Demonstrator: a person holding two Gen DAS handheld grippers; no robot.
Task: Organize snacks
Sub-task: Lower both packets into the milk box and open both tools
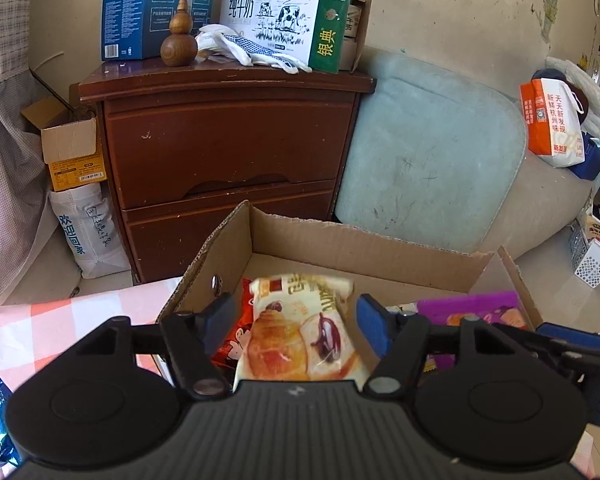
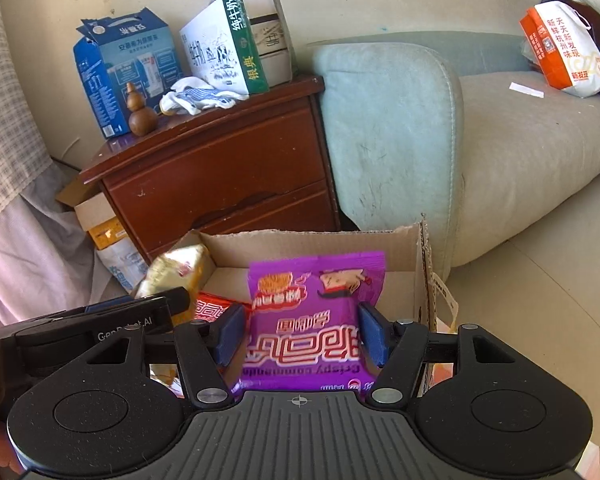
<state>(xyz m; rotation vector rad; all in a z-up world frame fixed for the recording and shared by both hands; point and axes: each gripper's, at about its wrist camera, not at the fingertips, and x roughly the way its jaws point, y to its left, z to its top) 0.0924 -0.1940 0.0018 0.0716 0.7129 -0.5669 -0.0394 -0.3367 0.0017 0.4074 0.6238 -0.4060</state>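
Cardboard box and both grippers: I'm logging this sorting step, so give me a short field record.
container: open cardboard box on the floor
left gripper: open, jaws apart around a cream bread packet over the box
right gripper: shut on purple snack bag over the box
already in box: red snack packet
behind box: wooden cabinet, pale green sofa

**Furniture and clutter around the work area**

A dark wooden nightstand [image 1: 228,140] is seen against the wall. On its top are set a blue carton [image 1: 156,8], a white and green milk carton [image 1: 288,16], a wooden gourd [image 1: 179,38] and white gloves [image 1: 252,50]. Just beside it stands a pale green sofa [image 1: 428,152], on which an orange and white bag [image 1: 552,124] is placed. An open cardboard box [image 1: 72,152] is wedged left of the nightstand, above a white sack [image 1: 88,236]. A perforated white basket [image 1: 592,258] is seen on the tiled floor [image 2: 540,288].
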